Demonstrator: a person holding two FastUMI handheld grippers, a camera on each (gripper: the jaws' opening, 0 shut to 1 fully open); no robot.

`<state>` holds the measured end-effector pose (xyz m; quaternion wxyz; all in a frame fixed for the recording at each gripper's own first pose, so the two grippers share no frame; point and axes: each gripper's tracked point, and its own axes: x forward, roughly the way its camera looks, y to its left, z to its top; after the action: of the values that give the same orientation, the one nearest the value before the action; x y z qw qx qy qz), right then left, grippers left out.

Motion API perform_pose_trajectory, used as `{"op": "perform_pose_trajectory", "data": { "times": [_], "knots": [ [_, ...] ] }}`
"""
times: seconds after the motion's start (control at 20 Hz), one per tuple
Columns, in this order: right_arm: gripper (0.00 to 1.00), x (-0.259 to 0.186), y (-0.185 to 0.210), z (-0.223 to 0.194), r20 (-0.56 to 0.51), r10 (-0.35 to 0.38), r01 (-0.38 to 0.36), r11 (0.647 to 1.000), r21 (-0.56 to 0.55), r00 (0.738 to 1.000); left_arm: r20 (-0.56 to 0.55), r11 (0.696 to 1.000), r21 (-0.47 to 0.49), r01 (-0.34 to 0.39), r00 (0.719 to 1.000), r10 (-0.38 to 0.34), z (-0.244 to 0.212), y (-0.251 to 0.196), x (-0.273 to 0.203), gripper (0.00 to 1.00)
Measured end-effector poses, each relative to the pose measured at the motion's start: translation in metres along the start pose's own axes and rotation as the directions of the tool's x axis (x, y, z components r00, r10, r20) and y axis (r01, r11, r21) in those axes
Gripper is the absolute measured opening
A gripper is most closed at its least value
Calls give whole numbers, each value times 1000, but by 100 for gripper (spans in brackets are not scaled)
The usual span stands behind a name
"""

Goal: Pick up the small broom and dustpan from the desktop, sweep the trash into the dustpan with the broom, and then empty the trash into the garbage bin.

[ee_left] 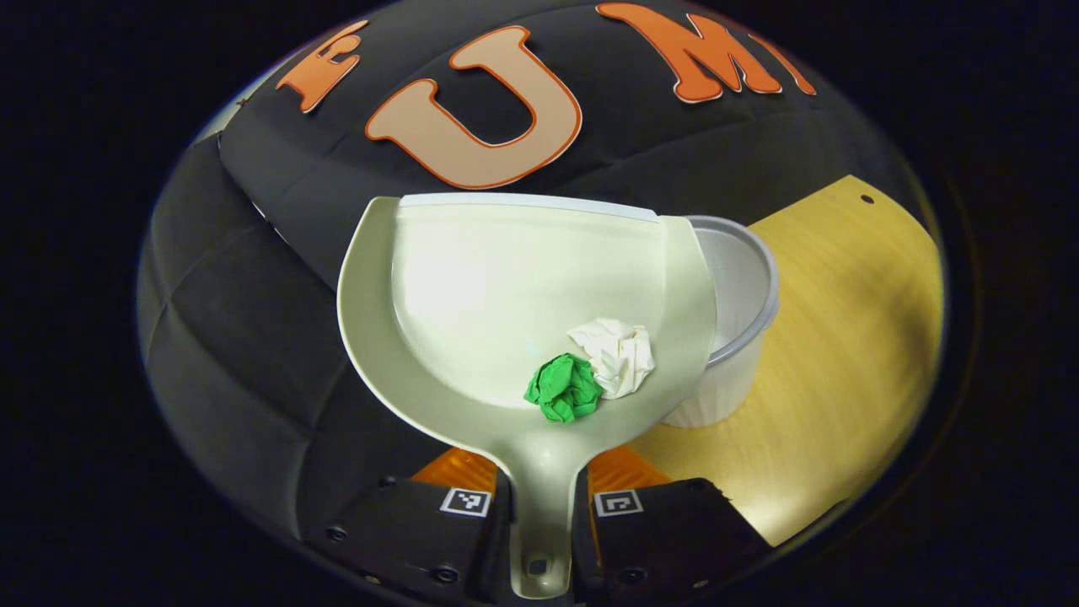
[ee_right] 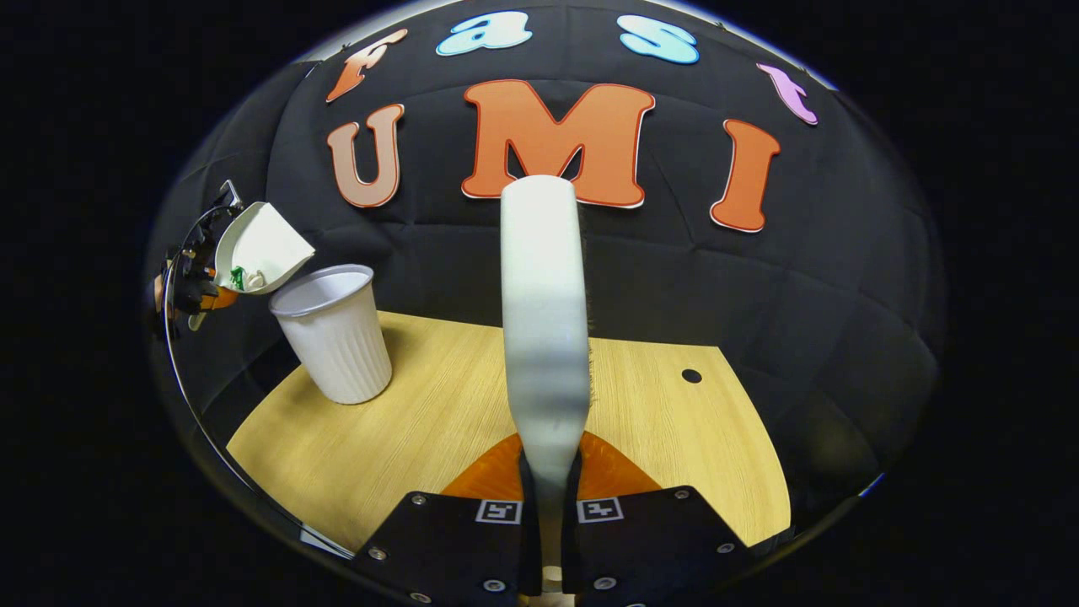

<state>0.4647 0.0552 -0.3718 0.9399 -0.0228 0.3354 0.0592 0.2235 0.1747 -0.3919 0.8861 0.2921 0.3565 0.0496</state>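
My left gripper [ee_left: 539,506] is shut on the handle of a pale dustpan [ee_left: 506,287], held up above the table. A green paper ball [ee_left: 563,388] and a white paper ball [ee_left: 617,354] lie in the pan near the handle. The pan's right edge overlaps the rim of a white ribbed bin [ee_left: 732,337]. My right gripper [ee_right: 550,506] is shut on the handle of a small white broom [ee_right: 544,329], which points forward above the table. In the right gripper view the dustpan [ee_right: 257,246] hangs tilted just above and left of the bin [ee_right: 333,333], with the left gripper [ee_right: 190,282] behind it.
The wooden table [ee_right: 438,421] has a small dark hole [ee_right: 691,376] near its far right side. Black padded wall cloth surrounds the table on all sides. The bin stands near the table's far left corner.
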Motion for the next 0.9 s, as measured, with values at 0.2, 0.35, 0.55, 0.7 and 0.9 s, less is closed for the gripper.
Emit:
{"op": "perform_pose_trajectory", "data": {
  "times": [0.2,0.35,0.55,0.7,0.9],
  "knots": [
    [9,11,-1,19,34,-21,21,1000,17,999,-14,990,126,-56,998,58,2,16,14,30],
    [9,19,-5,23,31,-25,25,999,20,999,-35,975,211,-76,996,86,2,28,15,30],
    [9,25,-9,19,16,-33,32,999,11,999,-30,914,388,-121,989,143,6,57,18,30],
    [9,25,-13,18,10,-43,43,999,10,999,9,835,532,-140,987,160,20,66,13,30],
    [9,26,-20,16,1,-56,56,998,20,998,92,671,718,-184,981,170,40,87,12,30]
  ]
}}
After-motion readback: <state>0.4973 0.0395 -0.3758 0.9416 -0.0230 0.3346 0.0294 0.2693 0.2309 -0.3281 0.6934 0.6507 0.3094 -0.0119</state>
